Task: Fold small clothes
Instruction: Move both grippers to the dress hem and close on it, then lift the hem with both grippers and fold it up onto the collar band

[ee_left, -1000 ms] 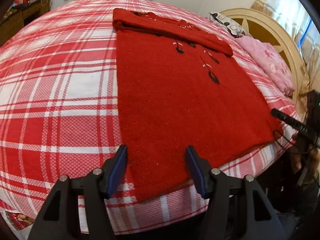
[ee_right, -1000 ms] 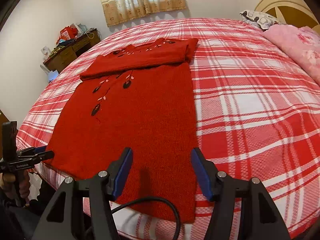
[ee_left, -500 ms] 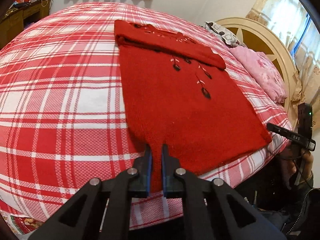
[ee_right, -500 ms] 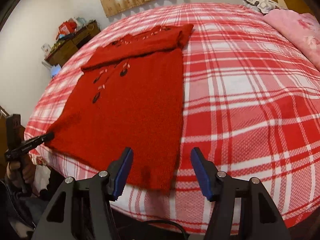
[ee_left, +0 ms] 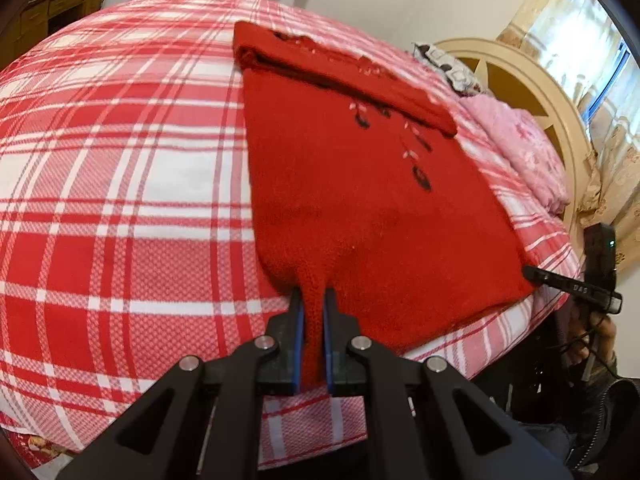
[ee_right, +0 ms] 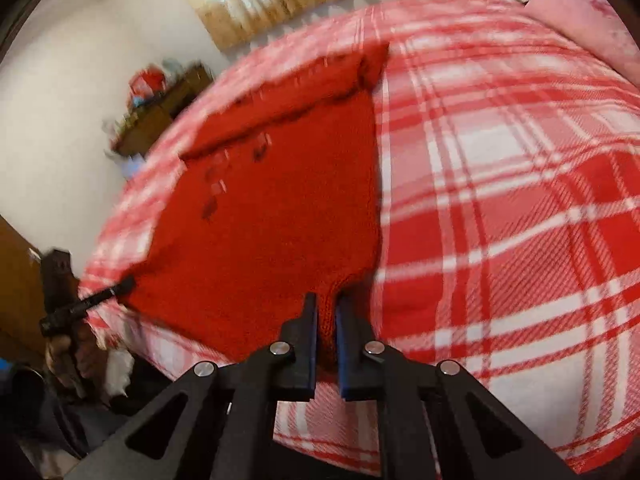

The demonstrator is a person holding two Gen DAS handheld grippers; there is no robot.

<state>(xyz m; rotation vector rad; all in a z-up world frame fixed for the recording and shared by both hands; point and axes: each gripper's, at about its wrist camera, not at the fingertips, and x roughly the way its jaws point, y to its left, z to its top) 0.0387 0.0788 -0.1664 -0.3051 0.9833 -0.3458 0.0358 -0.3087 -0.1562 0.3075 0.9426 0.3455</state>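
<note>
A red knit sweater (ee_left: 360, 200) with dark leaf embroidery lies flat on the red-and-white plaid bed, its sleeves folded across the far end. My left gripper (ee_left: 311, 300) is shut on the sweater's near left hem corner, which is bunched between the blue pads. My right gripper (ee_right: 326, 304) is shut on the near right hem corner of the same sweater (ee_right: 272, 216). Each gripper also shows at the edge of the other's view, the right one (ee_left: 532, 272) and the left one (ee_right: 124, 282), at the opposite hem corner.
The plaid bed cover (ee_left: 120, 184) spreads wide to the left of the sweater and to its right (ee_right: 500, 200). A pink quilt (ee_left: 524, 148) and cream headboard (ee_left: 552, 92) lie at the right. A wooden desk (ee_right: 160, 116) stands by the far wall.
Both grippers went from open over the hem to shut on it, the left first, the right in the last half second. The hem corners are now bunched and slightly lifted.
</note>
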